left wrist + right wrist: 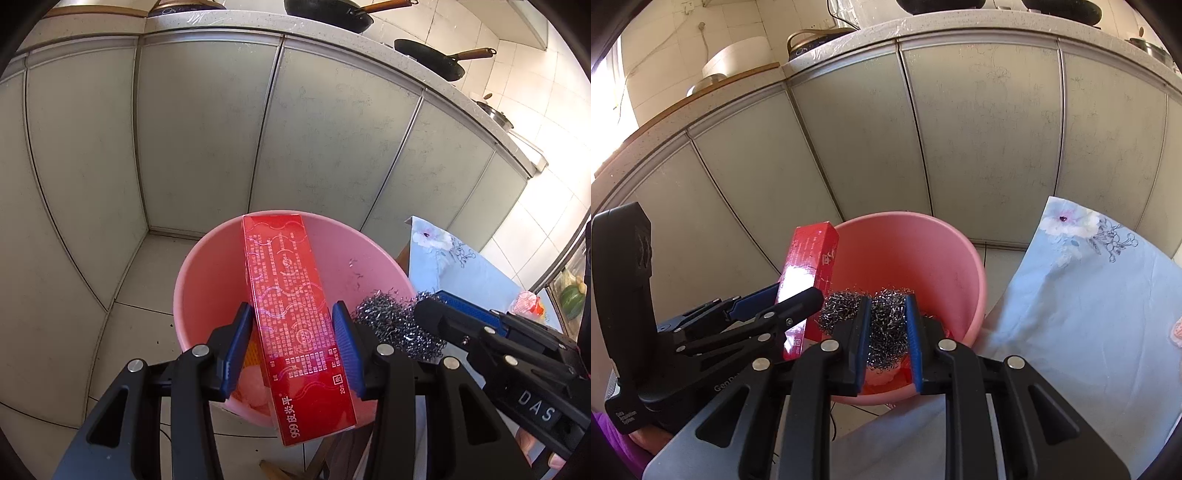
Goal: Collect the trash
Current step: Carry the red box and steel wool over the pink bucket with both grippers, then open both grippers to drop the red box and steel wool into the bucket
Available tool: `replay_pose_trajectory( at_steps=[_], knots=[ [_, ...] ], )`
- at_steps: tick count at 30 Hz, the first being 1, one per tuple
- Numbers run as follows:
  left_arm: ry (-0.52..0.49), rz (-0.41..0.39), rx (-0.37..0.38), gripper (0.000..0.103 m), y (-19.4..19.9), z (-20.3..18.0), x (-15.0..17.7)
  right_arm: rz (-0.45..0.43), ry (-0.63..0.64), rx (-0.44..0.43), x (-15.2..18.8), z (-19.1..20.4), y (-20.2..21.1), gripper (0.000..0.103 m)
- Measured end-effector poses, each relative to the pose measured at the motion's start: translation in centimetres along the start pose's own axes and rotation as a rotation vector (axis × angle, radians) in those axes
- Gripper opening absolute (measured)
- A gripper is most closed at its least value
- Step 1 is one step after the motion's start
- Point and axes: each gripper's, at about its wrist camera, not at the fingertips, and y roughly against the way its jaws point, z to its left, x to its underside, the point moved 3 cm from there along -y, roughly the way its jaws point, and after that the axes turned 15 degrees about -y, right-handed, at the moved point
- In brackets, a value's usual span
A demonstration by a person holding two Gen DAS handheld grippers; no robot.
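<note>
My left gripper (293, 314) is shut on a long red carton (291, 314) with white print, held lengthwise over the pink plastic bin (207, 280). The same carton (809, 273) shows at the left of the right wrist view, clamped in the left gripper (792, 295) beside the bin (964, 258). My right gripper (886, 306) is shut on a grey steel-wool scourer (886, 328), hanging above the bin's opening. From the left wrist view the scourer (391, 325) and the right gripper (421, 314) sit just right of the carton. Pale trash lies at the bin's bottom.
Grey-green cabinet doors (207, 140) stand close behind the bin, under a counter with black woks (328, 14). A table with a light blue flowered cloth (1089, 295) lies to the right of the bin. Tiled floor (140, 280) surrounds it.
</note>
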Motion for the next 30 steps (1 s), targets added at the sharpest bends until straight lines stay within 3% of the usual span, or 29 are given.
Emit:
replay_pose_trajectory(
  at_steps=[5,7,12,17,23,30],
  knots=[
    [0.020,0.004,-0.014,0.045,-0.8,0.1,-0.4,0.013,-0.035,-0.016,-0.4,-0.4,-0.9,0.020],
    [0.035,0.000,-0.022,0.049,-0.7,0.3,-0.5,0.022,-0.049,-0.022,-0.5,-0.6,-1.0,0.029],
    [0.075,0.002,-0.008,0.050,-0.5,0.9,-0.8,0.011,-0.081,-0.033,-0.8,-1.2,-0.7,0.039],
    [0.127,0.007,0.041,0.050,0.1,1.3,-0.8,-0.016,-0.082,-0.026,-0.6,-1.4,0.8,0.039],
    [0.048,-0.051,0.034,0.050,2.1,-0.3,-1.1,-0.051,-0.050,0.037,0.4,-1.7,3.6,0.039],
    [0.009,-0.108,0.084,0.050,4.9,-2.6,-1.2,-0.103,0.010,0.099,1.9,-1.5,8.1,0.039]
  ],
)
